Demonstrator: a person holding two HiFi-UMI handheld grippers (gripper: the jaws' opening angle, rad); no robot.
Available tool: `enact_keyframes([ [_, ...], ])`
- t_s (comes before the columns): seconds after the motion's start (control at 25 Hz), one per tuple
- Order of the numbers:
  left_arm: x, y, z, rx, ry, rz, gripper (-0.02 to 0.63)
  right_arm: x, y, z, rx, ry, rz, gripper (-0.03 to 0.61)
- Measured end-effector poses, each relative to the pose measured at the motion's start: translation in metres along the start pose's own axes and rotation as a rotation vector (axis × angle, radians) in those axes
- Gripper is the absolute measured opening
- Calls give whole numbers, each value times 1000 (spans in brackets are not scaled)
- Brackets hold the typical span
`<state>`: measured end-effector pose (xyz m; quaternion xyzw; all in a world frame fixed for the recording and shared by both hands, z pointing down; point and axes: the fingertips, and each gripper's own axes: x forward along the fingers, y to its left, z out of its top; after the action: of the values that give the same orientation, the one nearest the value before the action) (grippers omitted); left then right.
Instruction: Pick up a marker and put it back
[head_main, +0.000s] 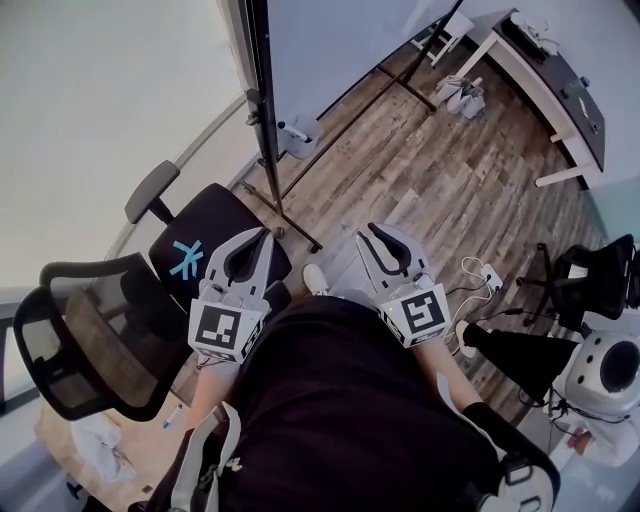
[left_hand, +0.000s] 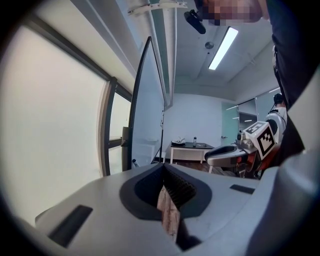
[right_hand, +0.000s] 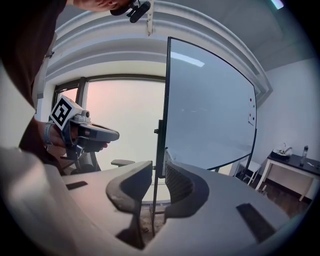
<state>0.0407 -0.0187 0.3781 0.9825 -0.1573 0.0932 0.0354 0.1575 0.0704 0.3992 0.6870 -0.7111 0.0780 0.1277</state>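
A whiteboard (head_main: 330, 40) on a black stand (head_main: 285, 190) rises in front of me; it also shows in the left gripper view (left_hand: 150, 110) and the right gripper view (right_hand: 210, 110). A small pale item (head_main: 293, 128) sits at the board's lower edge, too small to tell what it is. A short blue-and-white stick like a marker (head_main: 174, 417) lies on the wooden table at lower left. My left gripper (head_main: 264, 233) (left_hand: 162, 167) is held at waist height, jaws touching, nothing in them. My right gripper (head_main: 372, 228) (right_hand: 159, 162) is level beside it, jaws slightly apart and empty.
A black office chair (head_main: 215, 235) with a blue logo stands just left of the left gripper, and a mesh chair (head_main: 90, 340) is nearer. A dark desk (head_main: 550, 70) lines the far right wall. Cables and a power strip (head_main: 490, 275), another chair (head_main: 590, 270) and a white device (head_main: 610, 370) sit at right.
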Motion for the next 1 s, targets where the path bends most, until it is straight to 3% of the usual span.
enact_keyframes([
  [1.0, -6, -9, -7, -5, 25, -4, 9, -11, 1, -6, 35, 17, -8, 81],
])
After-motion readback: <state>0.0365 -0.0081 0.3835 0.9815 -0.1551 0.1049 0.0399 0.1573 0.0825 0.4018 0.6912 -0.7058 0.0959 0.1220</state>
